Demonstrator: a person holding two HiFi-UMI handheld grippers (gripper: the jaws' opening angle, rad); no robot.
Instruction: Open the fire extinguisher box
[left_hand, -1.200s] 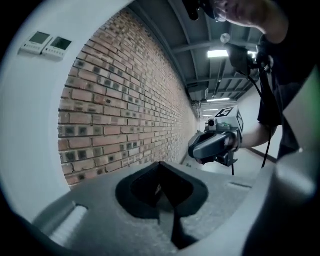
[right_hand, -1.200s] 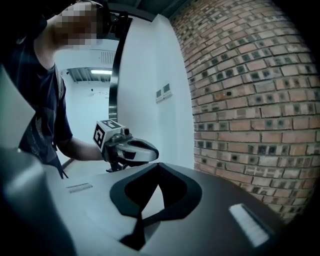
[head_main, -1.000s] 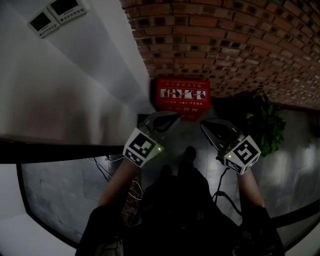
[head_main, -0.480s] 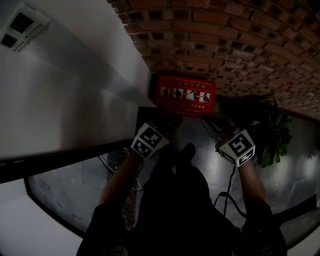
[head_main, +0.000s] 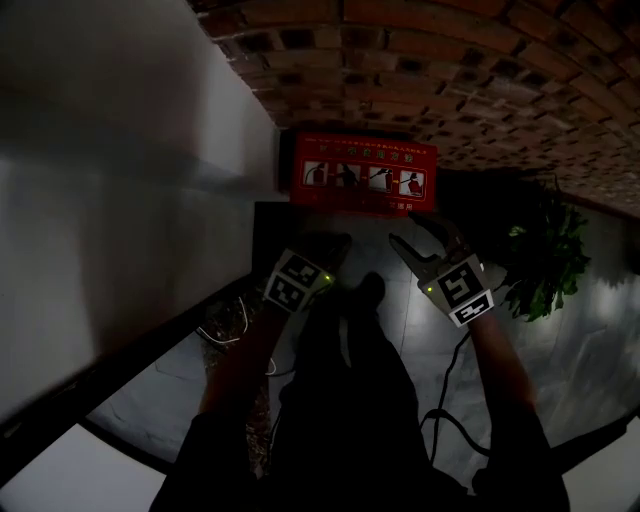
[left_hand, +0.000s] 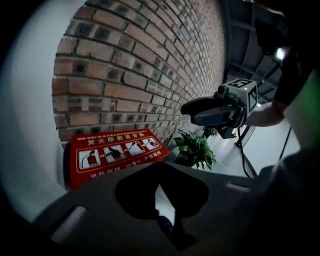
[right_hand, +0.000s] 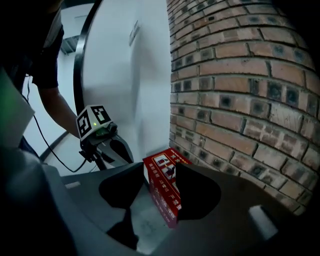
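Note:
The fire extinguisher box is red with white pictograms on its lid and stands shut on the floor against the brick wall. It also shows in the left gripper view and in the right gripper view. My left gripper hovers just short of the box's front, left of middle, its jaws shut and empty. My right gripper hangs near the box's front right corner. Its jaws have just been opening and stand apart, with nothing held; the box lies beyond the gap.
A green potted plant stands right of the box. A white wall rises on the left and meets the brick wall behind the box. Loose cables lie on the grey floor at left. The person's shoe is between the grippers.
Both grippers have sunk toward the box, and the view has dropped with them. The right gripper's jaws, shut before, now stand apart. The left gripper's jaws stay shut.

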